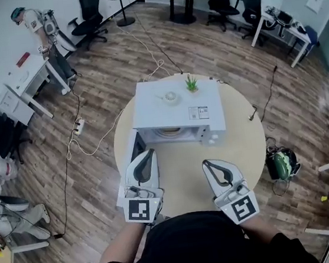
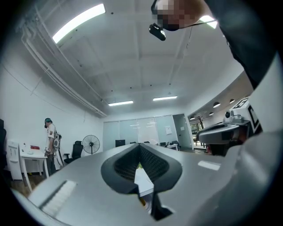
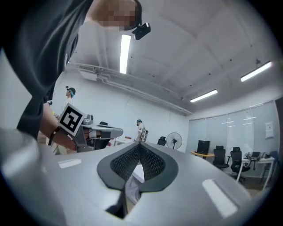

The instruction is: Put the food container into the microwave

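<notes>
Left gripper (image 1: 149, 153) & right gripper (image 1: 208, 164) are held low at the near edge of the table (image 1: 182, 182). Jaws on both are closed tip to tip w/ nothing in them. The microwave (image 1: 176, 105) sits beyond, its door (image 1: 132, 151) open to the left. A round thing in the cavity is prob. the food container (image 1: 167, 132), so the grippers look parked clear of it.

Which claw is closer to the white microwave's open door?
Left. The left claw sits right by the white microwave's open door; the right claw hangs over the round beige table, to the door's right.
</notes>
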A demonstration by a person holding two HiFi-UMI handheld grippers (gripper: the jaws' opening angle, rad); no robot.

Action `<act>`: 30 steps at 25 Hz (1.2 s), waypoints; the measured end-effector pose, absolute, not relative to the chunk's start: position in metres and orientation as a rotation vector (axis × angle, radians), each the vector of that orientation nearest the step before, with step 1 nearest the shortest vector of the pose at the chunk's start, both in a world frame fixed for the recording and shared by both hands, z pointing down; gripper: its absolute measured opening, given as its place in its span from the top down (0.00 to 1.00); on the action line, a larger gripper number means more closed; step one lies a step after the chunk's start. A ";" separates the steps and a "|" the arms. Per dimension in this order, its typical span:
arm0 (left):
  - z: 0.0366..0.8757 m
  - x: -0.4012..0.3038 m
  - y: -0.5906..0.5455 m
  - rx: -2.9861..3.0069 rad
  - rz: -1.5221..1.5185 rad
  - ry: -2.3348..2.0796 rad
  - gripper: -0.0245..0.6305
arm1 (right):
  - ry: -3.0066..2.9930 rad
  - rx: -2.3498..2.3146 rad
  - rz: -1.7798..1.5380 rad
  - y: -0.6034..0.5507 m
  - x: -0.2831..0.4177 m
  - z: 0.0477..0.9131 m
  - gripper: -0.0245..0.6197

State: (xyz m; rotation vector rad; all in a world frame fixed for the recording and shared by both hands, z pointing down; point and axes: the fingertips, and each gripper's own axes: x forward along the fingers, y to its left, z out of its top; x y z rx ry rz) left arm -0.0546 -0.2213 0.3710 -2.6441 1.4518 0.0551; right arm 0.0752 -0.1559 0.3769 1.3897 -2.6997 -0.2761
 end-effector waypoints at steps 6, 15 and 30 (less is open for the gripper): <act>0.350 -0.058 -0.218 -2.599 0.084 1.444 0.96 | -2.717 1.650 -0.292 -0.173 0.120 0.346 0.95; 0.352 -0.065 -0.220 -2.593 0.084 1.462 0.96 | -2.670 1.839 -0.113 -0.188 0.162 0.362 0.95; 0.356 -0.071 -0.221 -2.599 0.076 1.479 0.96 | -2.616 1.794 -0.168 -0.189 0.149 0.371 0.95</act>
